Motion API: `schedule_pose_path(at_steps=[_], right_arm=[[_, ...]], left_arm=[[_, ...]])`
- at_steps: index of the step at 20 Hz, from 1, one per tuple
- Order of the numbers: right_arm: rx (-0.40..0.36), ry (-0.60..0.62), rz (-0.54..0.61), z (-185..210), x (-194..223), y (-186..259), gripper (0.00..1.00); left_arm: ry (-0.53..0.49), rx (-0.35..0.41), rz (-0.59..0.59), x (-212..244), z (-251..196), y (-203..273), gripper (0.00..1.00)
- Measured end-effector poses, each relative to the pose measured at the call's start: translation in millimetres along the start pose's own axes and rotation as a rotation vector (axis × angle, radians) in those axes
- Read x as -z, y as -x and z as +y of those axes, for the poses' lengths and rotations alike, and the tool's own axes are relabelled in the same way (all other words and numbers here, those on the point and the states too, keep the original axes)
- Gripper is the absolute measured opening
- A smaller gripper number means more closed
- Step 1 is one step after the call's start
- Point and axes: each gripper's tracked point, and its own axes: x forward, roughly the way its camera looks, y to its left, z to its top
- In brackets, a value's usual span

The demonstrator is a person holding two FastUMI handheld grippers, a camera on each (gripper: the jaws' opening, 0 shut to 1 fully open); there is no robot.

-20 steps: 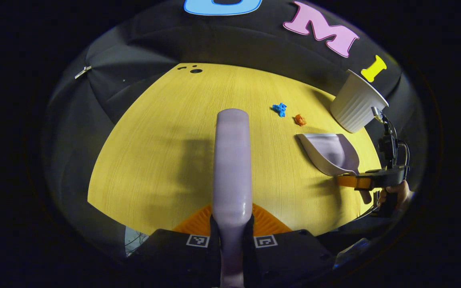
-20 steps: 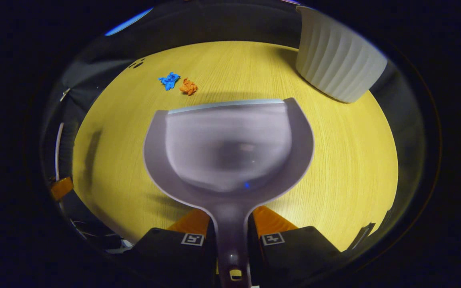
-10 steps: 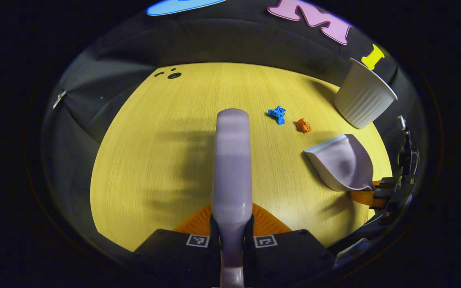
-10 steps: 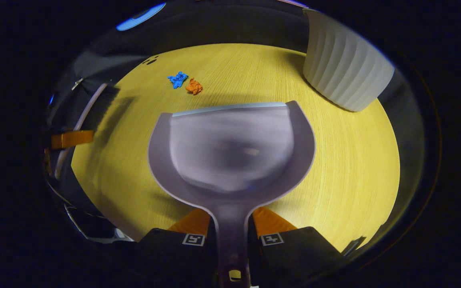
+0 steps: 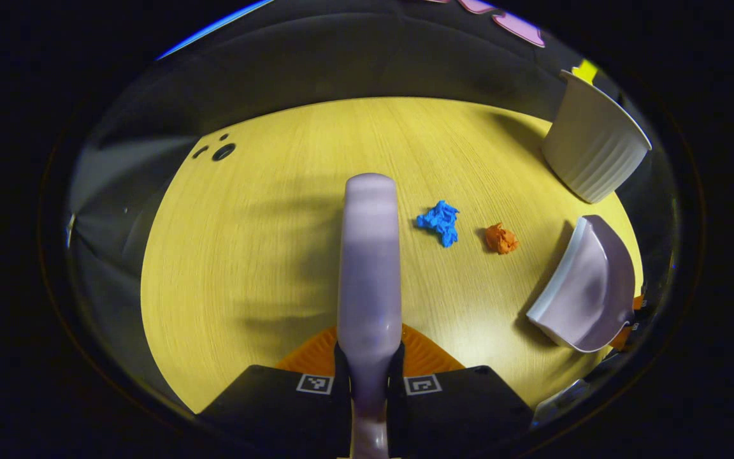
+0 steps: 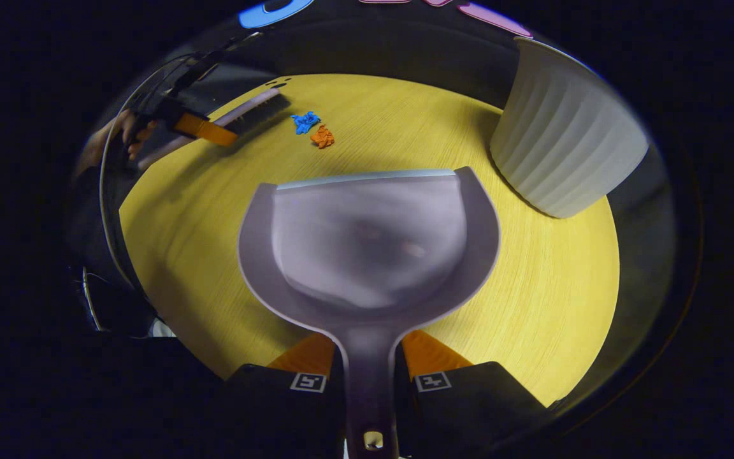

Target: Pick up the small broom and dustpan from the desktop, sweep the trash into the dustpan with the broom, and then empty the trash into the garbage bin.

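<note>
My left gripper point(image 5: 369, 366) is shut on the lilac broom point(image 5: 369, 255), whose back runs straight ahead over the yellow desktop point(image 5: 265, 255). A blue paper scrap point(image 5: 440, 221) and an orange scrap point(image 5: 501, 238) lie just right of the broom's far end. My right gripper point(image 6: 369, 373) is shut on the handle of the lilac dustpan point(image 6: 370, 242), held above the desk with its lip towards the blue scrap point(image 6: 305, 121) and orange scrap point(image 6: 322, 136). The dustpan point(image 5: 587, 287) stands tilted at the right in the left gripper view. The broom point(image 6: 246, 111) with the left gripper point(image 6: 204, 129) hovers left of the scraps.
The white ribbed garbage bin point(image 6: 564, 156) stands at the far right of the desk, also as the bin point(image 5: 593, 150) beyond the dustpan. Small dark holes point(image 5: 222, 152) mark the desk's far left. A hand point(image 6: 128, 131) holds the left gripper. Black cloth walls surround the desk.
The left gripper has carried the broom forward, so the scraps now lie close beside its far end. The dustpan has swung towards the scraps and tilted more upright.
</note>
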Motion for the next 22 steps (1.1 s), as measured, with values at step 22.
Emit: schedule_pose_path(at_steps=[22], right_arm=[[-0.05, 0.063, 0.012, -3, 13, -3, 0.35]], left_arm=[[-0.743, 0.356, 0.237, 14, -177, -13, 0.24]])
